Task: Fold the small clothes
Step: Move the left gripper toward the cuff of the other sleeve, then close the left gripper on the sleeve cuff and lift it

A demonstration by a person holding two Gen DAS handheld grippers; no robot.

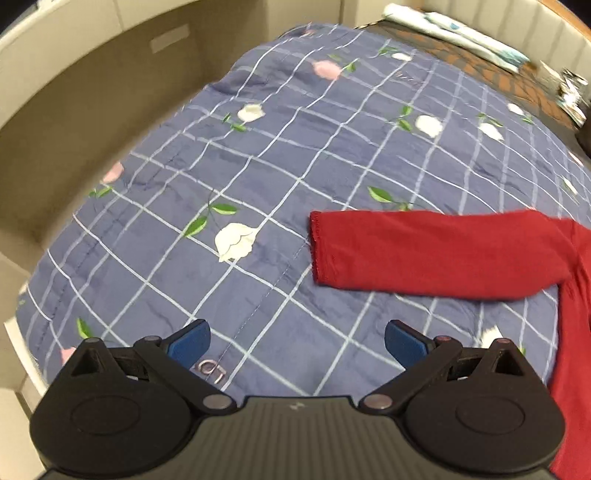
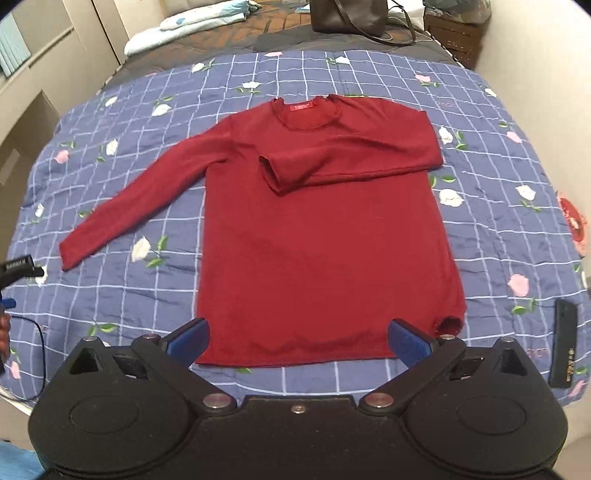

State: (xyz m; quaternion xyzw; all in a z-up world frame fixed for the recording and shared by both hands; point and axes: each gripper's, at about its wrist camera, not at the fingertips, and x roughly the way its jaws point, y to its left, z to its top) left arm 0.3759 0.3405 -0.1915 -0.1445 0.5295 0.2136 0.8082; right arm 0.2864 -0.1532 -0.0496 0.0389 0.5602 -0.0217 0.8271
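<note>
A dark red long-sleeved top (image 2: 325,236) lies flat on the blue checked quilt (image 2: 147,295), neck at the far end. Its right sleeve (image 2: 343,162) is folded across the chest. Its left sleeve (image 2: 147,192) stretches out to the left, cuff near the quilt's left side. My right gripper (image 2: 297,341) is open above the hem, holding nothing. In the left wrist view the outstretched sleeve (image 1: 436,254) lies ahead and to the right of my left gripper (image 1: 297,341), which is open and empty over bare quilt (image 1: 221,184). Part of the left gripper (image 2: 20,267) shows at the far left edge.
A black phone-like object (image 2: 563,343) lies on the quilt at the right. A dark bag (image 2: 347,16) and a folded white-blue cloth (image 2: 192,26) sit at the bed's far end. Beige walls (image 1: 74,110) run close along the left side of the bed. A cable (image 2: 37,354) hangs at the left.
</note>
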